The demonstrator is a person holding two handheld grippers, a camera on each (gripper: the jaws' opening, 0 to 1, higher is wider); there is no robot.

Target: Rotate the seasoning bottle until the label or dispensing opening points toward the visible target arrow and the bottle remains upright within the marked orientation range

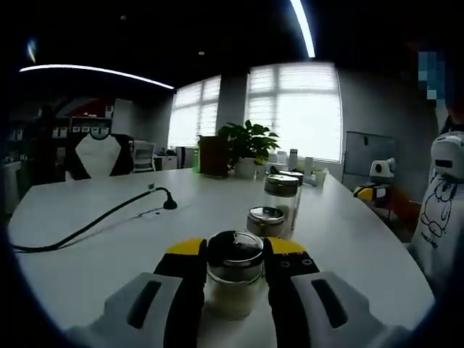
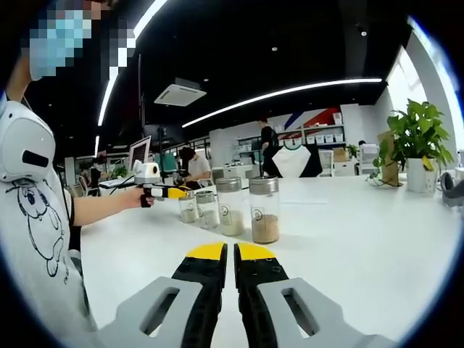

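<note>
Pinching the nearest seasoning bottle between its jaws, left gripper has it upright on the white table, axis vertical; three more jars stand just beyond. Right gripper pressed together, empty, well apart; no target arrow visible

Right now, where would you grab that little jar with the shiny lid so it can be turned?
Grip the seasoning bottle by its round glass body, just under the metal lid, jaws level on opposite sides. It stands upright, and the left gripper already brackets it that way.
</note>
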